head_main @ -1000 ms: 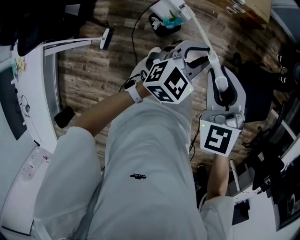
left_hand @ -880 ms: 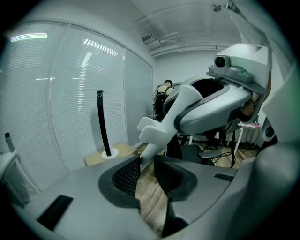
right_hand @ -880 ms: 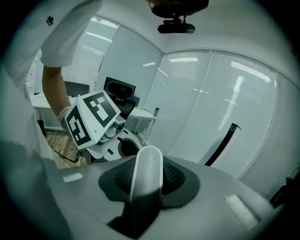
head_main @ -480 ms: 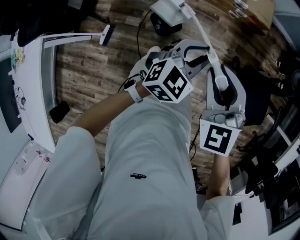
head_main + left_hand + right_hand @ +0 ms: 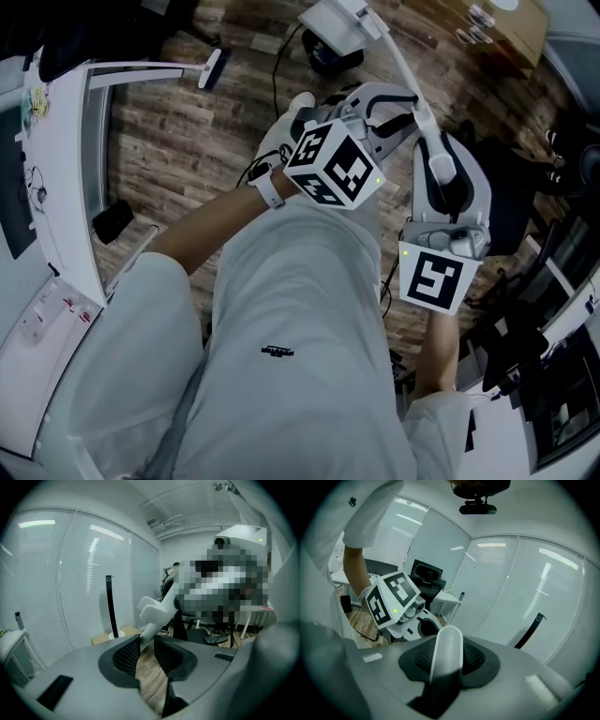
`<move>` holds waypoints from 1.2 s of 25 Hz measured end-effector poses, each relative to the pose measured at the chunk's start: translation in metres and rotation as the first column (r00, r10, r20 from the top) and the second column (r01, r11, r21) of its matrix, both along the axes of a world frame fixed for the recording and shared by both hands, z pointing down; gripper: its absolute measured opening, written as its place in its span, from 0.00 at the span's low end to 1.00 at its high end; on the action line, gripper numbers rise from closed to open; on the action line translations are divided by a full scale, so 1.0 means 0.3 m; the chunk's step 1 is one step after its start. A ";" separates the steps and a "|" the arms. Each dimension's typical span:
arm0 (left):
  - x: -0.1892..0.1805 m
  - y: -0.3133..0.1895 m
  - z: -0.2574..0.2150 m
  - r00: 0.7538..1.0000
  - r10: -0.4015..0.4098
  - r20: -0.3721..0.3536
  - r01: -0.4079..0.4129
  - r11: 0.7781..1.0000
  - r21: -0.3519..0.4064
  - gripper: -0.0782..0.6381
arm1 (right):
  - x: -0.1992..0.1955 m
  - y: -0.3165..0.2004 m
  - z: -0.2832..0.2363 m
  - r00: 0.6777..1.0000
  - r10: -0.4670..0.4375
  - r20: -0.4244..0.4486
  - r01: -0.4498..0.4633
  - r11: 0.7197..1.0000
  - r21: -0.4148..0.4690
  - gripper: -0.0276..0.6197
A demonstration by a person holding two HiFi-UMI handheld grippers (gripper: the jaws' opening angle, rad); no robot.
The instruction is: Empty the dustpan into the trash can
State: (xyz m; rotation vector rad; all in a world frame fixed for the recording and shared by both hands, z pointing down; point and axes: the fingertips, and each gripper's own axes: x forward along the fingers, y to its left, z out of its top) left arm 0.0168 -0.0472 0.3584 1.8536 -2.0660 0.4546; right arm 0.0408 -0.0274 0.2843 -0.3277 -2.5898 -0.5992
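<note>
Dustpan (image 5: 333, 23) shifted over trash can (image 5: 333, 59) rim; floor (image 5: 187, 141) leftward open.

The head view is dim and a little soft, the wooden floor (image 5: 178, 141) murky and the pale trousers (image 5: 291, 309) evenly lit without hard shadows. Both gripper views are brighter: the white blinds (image 5: 70, 573) glow flatly, with streaks of strip-light glare across their upper part. Straight lines bow, the corners go black, and the left claw (image 5: 146, 644) and right claw (image 5: 447, 654) below the blinds blur.
</note>
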 end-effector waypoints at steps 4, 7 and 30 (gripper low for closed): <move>-0.003 -0.012 -0.027 1.000 0.002 0.003 -0.002 1.000 0.014 0.24 | -0.002 -0.013 -0.028 1.000 0.012 0.005 -0.012 1.000 0.000 0.22; -0.004 -0.020 -0.050 1.000 0.014 0.004 -0.014 1.000 0.026 0.24 | -0.007 -0.018 -0.054 0.999 0.042 0.019 -0.042 0.999 -0.003 0.22; -0.177 -0.111 -0.147 0.993 0.110 -0.029 -0.107 0.990 0.087 0.20 | -0.124 -0.229 -0.164 0.919 0.392 0.040 -0.392 0.920 -0.003 0.23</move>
